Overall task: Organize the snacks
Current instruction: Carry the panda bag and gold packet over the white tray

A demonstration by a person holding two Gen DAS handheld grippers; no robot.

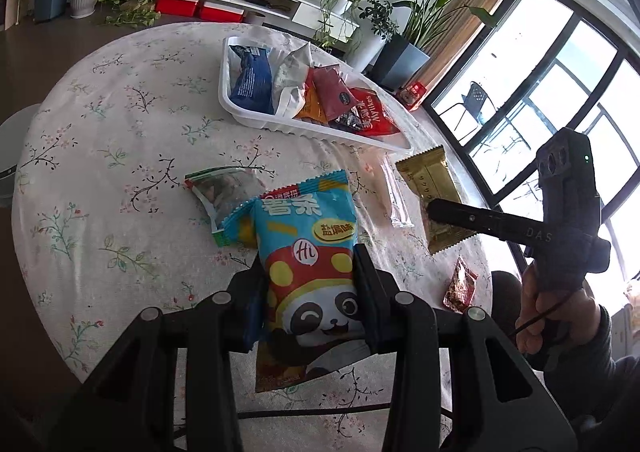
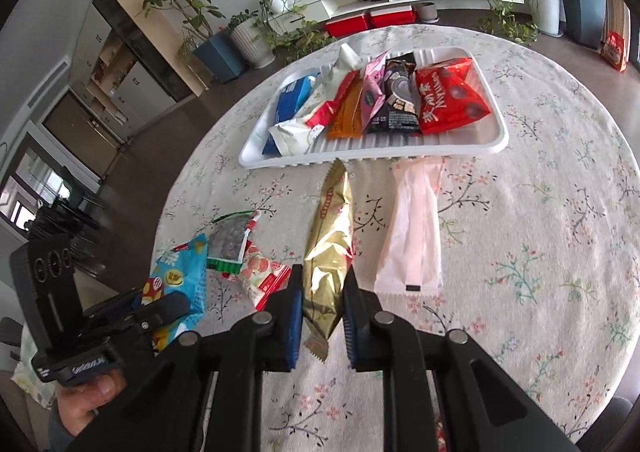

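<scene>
both packets are gripped and the white tray (image 2: 496, 132) waits further back on the table (image 2: 540, 252). the right gripper (image 2: 322, 292) has its fingers pinched on the gold packet (image 2: 330, 236) near its lower end, so lift it clear before swinging it toward the tray's bare strip, or its long free end may drag. the left gripper (image 1: 314, 272) fingers clamp the blue panda packet (image 1: 308, 236) at the waist; keep it steady. the panda packet's bottom is hidden behind the fingers, and a red-orange packet seems to lie under it, though i can't be sure.
</scene>
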